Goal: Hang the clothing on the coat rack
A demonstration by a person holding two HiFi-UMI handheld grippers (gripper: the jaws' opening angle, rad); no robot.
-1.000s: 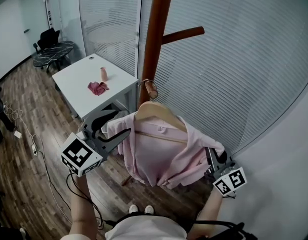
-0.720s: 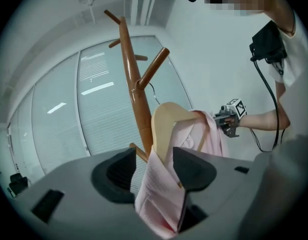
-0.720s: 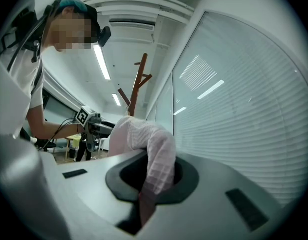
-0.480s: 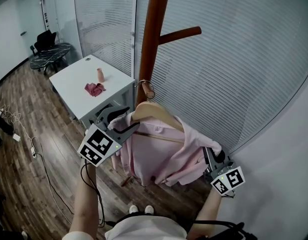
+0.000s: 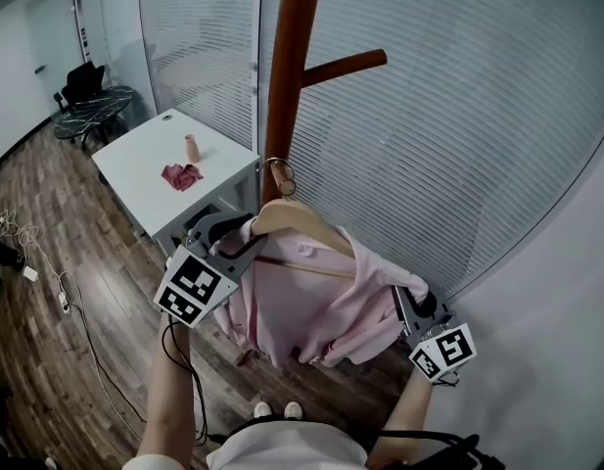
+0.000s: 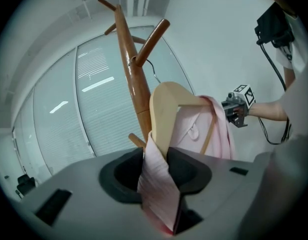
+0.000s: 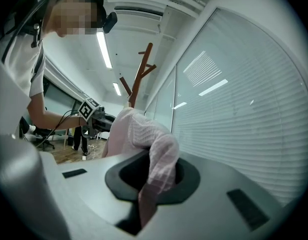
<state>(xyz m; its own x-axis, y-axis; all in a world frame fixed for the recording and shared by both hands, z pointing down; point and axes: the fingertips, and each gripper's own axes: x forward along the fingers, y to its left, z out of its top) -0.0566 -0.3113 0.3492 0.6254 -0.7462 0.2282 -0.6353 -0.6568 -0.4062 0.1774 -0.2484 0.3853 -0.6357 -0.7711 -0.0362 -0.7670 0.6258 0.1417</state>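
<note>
- Bright, even, cool indoor light; ceiling strip lights (image 7: pixel 104 49) glow left of the coat rack (image 7: pixel 139 76) in the right gripper view.
- Their reflections streak the glass wall (image 7: pixel 243 134) right of the rack.
- The left gripper view bows the rack's pole; both gripper views darken to black corners.
- The pink clothing (image 6: pixel 158 194) below the rack blurs near the lens.
- In the head view, focus is sharp and shadows are soft.

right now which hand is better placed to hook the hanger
Left: the left tool, jaws just closed onto pink shirt over the wooden hanger, sits nearer the brown wooden rack pole; the right tool pinches the far side.
</note>
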